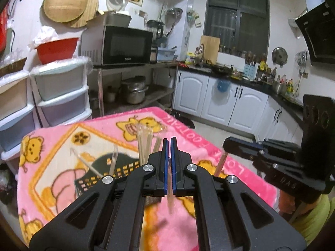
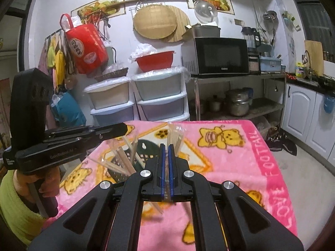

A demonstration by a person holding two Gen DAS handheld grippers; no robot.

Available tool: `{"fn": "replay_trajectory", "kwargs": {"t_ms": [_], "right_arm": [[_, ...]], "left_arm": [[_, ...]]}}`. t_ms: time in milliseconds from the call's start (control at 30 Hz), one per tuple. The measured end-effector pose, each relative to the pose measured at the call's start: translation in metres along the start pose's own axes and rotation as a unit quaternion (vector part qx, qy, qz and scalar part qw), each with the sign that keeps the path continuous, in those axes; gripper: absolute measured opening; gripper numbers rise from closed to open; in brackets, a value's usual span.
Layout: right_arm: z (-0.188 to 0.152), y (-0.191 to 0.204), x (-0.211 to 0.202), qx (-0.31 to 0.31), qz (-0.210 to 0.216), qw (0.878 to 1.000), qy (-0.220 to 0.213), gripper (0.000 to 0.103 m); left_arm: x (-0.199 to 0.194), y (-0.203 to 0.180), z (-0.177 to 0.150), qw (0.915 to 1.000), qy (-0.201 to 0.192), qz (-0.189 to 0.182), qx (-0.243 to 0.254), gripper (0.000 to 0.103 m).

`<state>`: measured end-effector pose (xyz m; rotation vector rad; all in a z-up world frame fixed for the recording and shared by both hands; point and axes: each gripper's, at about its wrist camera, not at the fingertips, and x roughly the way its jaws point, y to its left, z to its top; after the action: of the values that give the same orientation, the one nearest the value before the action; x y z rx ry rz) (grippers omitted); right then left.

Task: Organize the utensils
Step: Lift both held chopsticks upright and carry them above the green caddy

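Black slotted basket (image 2: pixel 134 159) holds upright chopsticks (image 2: pixel 174 136) on pink blanket (image 2: pixel 240 167); left gripper (image 1: pixel 169 144) and right gripper (image 2: pixel 165 148) each pinch a chopstick.

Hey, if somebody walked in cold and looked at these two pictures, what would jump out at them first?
Probably the bright pink bear-print blanket covering the table, filling the lower half of both views. On it stands a dark slotted basket bristling with pale chopsticks. Each black claw, left and right, sits shut in the foreground with a thin pale stick pinched between its blue pads, the basket just beyond.
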<state>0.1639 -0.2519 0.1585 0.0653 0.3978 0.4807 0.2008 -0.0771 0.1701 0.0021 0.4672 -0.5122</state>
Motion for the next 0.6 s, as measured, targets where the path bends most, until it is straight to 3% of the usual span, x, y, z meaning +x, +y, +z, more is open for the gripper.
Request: {"fn": "replay_trajectory", "kwargs": {"t_ms": [600], "right_arm": [[0.059,0.031,-0.009,-0.033,0.018,0.997,-0.06,0.003]], "left_arm": [[-0.029,0.01,0.059,0.9977,-0.066,0.007,-0.014,0.001]]}}
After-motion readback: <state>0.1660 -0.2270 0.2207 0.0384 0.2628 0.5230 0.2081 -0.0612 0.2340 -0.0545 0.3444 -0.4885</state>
